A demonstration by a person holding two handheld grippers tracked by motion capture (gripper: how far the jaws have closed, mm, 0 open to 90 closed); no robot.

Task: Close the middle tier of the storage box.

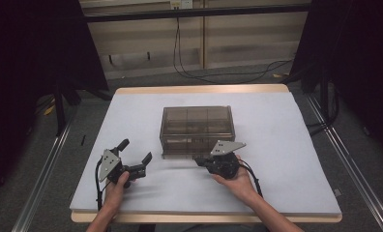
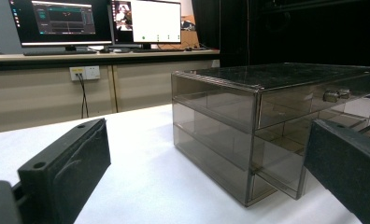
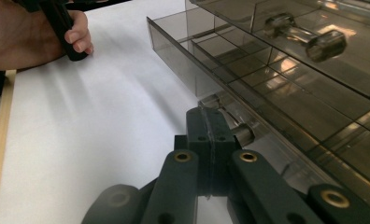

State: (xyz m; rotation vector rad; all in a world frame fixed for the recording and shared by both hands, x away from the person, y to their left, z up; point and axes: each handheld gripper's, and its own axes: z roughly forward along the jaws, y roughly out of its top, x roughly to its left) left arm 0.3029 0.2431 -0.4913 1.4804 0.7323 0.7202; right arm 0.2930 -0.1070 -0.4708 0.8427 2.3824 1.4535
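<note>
Drawer cabinet: we see a smoked clear plastic drawer cabinet (image 1: 197, 129) standing near the middle of the white worktop (image 1: 286, 159), two drawers high, with divided compartments inside.
Lower drawer: its front (image 3: 286, 121) juts slightly out from the cabinet face, so we judge it partly pulled.
Knob: the lower drawer's small clear knob (image 3: 241, 134) sits right at the tips of the right tongs; the upper knob (image 3: 309, 37) is free above.
Right tongs: the right tongs (image 3: 210, 122) are clenched, jaws pressed flat together at that knob; whether they truly pinch it we cannot tell.
Left tongs: the left tongs (image 1: 135, 151) are released, jaws wide apart, resting on the worktop well left of the cabinet.
Doing it well: we would draw straight toward us, level and slowly, and steady the cabinet with the left tongs if it slides.
</note>
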